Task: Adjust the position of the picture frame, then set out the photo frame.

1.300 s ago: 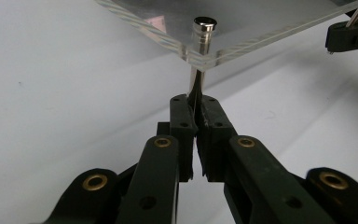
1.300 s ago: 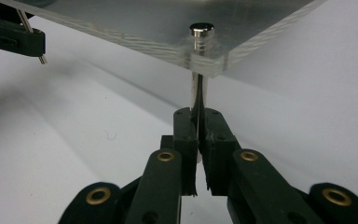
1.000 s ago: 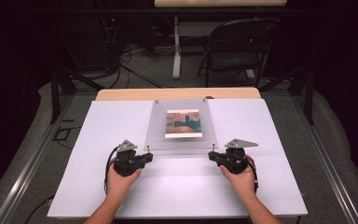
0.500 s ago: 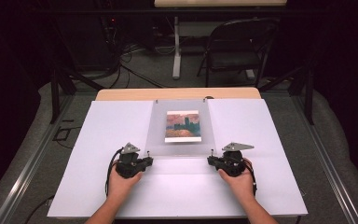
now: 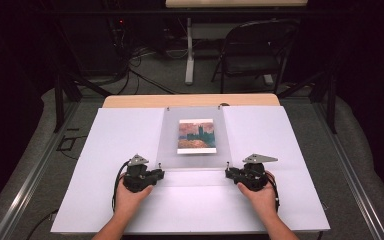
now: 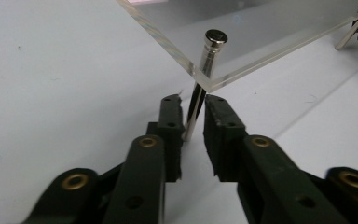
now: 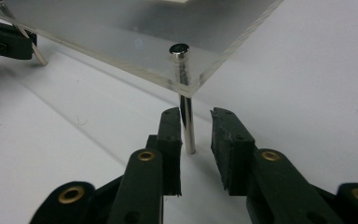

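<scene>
High view is showing a clear acrylic panel (image 5: pixel 192 137) standing on thin metal legs mid-bench, each gripper's parted jaws straddling a near-corner leg (image 6: pixel 196 100) (image 7: pixel 186 112) without clamping, so any lift looks not yet begun.

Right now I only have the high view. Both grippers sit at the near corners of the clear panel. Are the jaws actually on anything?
Observer: Left gripper: its jaws straddle a metal standoff pin under the acrylic panel, with small gaps on both sides.
Operator: And the right?
Observer: Right gripper is open too. Its pin stands between the jaws, close to the jaw at the left of the right gripper view, with a wider gap on the other side.
Operator: Are the pins straight?
Observer: The right pin looks upright, its foot on the white surface. The left one looks tilted in the left gripper view.
</scene>
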`<state>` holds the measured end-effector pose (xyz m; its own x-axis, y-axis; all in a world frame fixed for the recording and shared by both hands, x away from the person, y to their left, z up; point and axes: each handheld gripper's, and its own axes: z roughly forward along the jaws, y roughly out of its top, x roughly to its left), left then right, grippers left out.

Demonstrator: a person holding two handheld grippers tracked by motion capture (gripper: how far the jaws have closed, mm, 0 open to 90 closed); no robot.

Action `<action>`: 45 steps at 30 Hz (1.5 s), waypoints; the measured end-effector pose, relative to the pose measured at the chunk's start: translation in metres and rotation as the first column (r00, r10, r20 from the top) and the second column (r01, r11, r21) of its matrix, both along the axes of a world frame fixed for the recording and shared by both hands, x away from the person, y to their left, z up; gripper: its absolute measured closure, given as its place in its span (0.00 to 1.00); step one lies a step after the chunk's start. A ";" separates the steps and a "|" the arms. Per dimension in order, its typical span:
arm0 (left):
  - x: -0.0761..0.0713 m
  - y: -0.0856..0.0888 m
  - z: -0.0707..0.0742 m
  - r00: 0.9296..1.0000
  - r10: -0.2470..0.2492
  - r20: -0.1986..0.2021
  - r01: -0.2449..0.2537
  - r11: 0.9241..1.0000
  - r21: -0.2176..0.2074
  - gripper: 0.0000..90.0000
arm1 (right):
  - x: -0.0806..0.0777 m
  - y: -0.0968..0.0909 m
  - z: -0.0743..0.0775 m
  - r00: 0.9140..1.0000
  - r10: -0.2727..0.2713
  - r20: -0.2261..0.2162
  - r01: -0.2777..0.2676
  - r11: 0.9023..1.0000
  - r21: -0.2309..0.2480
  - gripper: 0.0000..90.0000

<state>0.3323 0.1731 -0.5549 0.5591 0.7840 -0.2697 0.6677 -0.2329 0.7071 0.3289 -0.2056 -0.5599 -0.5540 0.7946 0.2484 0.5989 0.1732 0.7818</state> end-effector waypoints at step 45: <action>-0.029 0.038 0.055 0.989 0.027 0.143 -0.026 1.000 -0.013 0.45 | -0.034 -0.019 0.047 0.998 0.014 0.061 -0.007 0.993 -0.116 0.47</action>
